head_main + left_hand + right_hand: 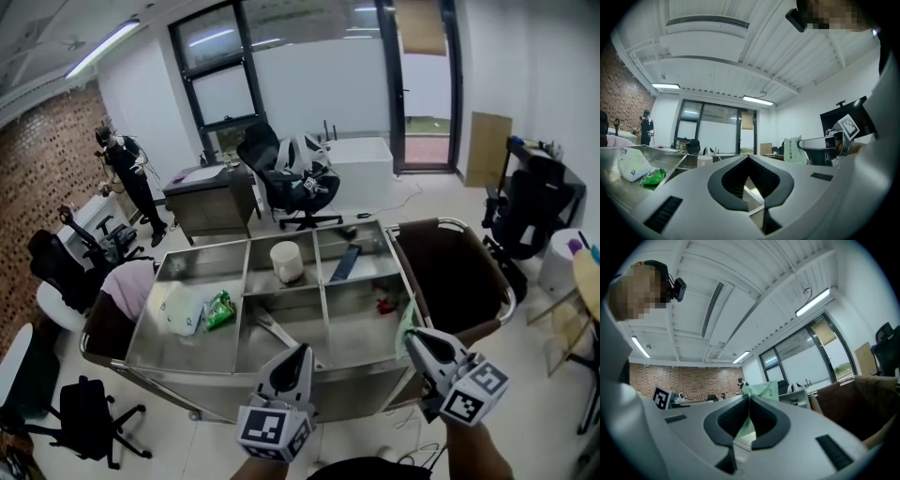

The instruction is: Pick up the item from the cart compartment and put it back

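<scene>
A steel cart (323, 292) with several open compartments stands in front of me. My right gripper (411, 336) hangs over the cart's near right corner, shut on a pale green packet (404, 323). In the right gripper view that packet (764, 391) sticks up from between the closed tips of the right gripper (749, 397). My left gripper (300, 352) hovers over the near middle compartment, shut and holding nothing; its tips (749, 156) meet in its own view, which also shows the packet (794, 150) off to the right.
In the cart lie a white cup (287, 262), a dark flat item (345, 263), a small red item (385, 305), a white pouch (184, 309) and a green snack bag (219, 309). A brown bag (450, 272) hangs at the cart's right end. Office chairs and desks stand around.
</scene>
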Motion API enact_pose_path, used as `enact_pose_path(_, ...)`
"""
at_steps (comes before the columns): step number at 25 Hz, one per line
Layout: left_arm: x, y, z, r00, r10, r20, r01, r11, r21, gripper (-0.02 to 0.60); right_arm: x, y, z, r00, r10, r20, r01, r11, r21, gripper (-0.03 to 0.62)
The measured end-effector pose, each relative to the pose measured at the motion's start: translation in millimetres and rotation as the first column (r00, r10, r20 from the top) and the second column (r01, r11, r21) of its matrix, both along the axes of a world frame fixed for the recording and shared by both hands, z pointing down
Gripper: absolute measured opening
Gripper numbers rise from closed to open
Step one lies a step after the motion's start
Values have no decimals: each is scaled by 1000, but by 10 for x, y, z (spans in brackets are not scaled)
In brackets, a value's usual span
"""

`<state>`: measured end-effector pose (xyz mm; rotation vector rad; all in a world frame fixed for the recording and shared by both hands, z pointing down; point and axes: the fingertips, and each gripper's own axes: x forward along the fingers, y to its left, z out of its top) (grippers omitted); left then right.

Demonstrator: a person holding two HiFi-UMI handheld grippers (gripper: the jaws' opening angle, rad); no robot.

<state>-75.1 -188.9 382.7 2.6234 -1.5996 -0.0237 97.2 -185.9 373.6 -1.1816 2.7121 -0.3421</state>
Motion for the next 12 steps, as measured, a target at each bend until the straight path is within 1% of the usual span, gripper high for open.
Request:
enact_pose_path(3, 29, -2, 22, 1000, 17, -6, -17, 1000, -5, 0, -47, 11, -23, 1000, -17, -3, 17, 1000, 8, 31)
enact_pose_path(6, 57, -1, 8, 1000, 31, 6, -31, 1000, -4, 0, -73, 21, -30, 1000, -26, -5, 26, 1000, 6, 31)
enact_pose_path(10, 31, -8, -41, 1000, 15, -12, -15, 1000, 17, 0, -96, 32, -21, 999, -34, -16, 35, 999, 4, 31)
enact_pose_path(12, 9, -25, -33, 1000, 2, -4, -2, 1000, 17, 0, -97, 32, -25, 999, -34, -22, 34, 999, 6, 31)
